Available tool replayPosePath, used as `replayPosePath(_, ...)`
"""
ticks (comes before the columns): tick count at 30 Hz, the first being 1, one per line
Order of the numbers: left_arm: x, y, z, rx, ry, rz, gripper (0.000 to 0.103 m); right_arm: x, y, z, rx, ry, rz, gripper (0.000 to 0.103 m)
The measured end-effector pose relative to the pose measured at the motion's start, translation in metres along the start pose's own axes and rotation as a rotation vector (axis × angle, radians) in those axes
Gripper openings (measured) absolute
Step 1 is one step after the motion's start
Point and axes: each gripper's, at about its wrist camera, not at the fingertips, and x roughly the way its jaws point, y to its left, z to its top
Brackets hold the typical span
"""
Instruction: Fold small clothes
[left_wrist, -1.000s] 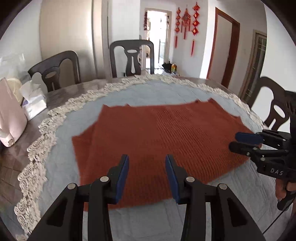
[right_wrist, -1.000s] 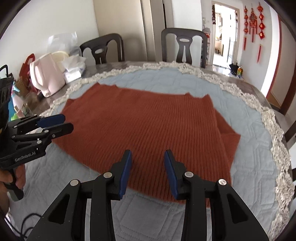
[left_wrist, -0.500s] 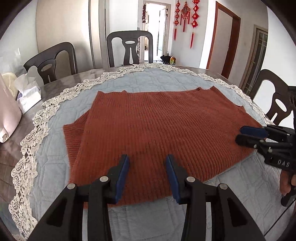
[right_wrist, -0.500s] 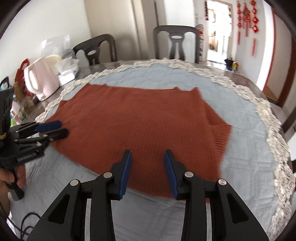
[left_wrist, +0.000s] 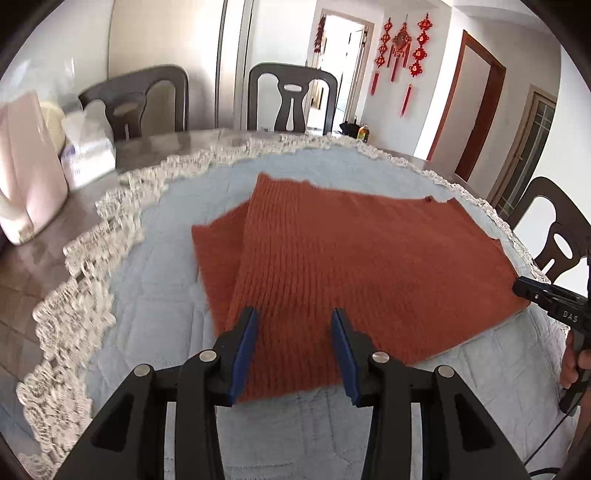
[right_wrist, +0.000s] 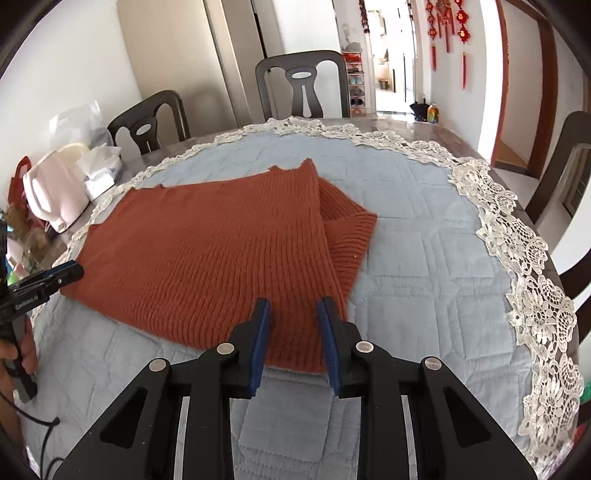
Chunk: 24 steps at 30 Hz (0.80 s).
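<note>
Sweater (right_wrist: 229, 243): folded right sleeve (right_wrist: 347, 236) clear only from right wrist.

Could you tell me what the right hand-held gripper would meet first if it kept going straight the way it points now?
Most likely the near hem of the rust-orange knit sweater, which lies between the open fingers of the right hand-held gripper. Depth is uncertain; angled lower, it might meet the quilted tablecloth first.
</note>
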Motion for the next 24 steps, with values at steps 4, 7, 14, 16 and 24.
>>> replayPosePath(4, -0.001, 0.000, 0.001, 0.000, -0.002, -0.006, 0.044, 0.001, -0.003, 0.001, 0.009, 0.002, 0.008, 0.027)
replayPosePath(7, -0.003, 0.004, 0.001, -0.022, 0.000, -0.027, 0.044, -0.005, -0.009, 0.000, 0.055, 0.003, 0.032, 0.027)
replayPosePath(14, -0.034, 0.013, -0.023, -0.064, 0.010, -0.045, 0.044, -0.031, -0.017, -0.032, 0.199, 0.024, 0.136, 0.042)
replayPosePath(16, -0.036, 0.020, -0.034, -0.097, 0.034, -0.051, 0.044, -0.028, -0.022, -0.043, 0.245, 0.056, 0.170, 0.044)
replayPosePath(24, -0.026, 0.035, -0.034, -0.188, 0.042, -0.075, 0.052, -0.023, -0.036, -0.035, 0.369, 0.037, 0.241, 0.049)
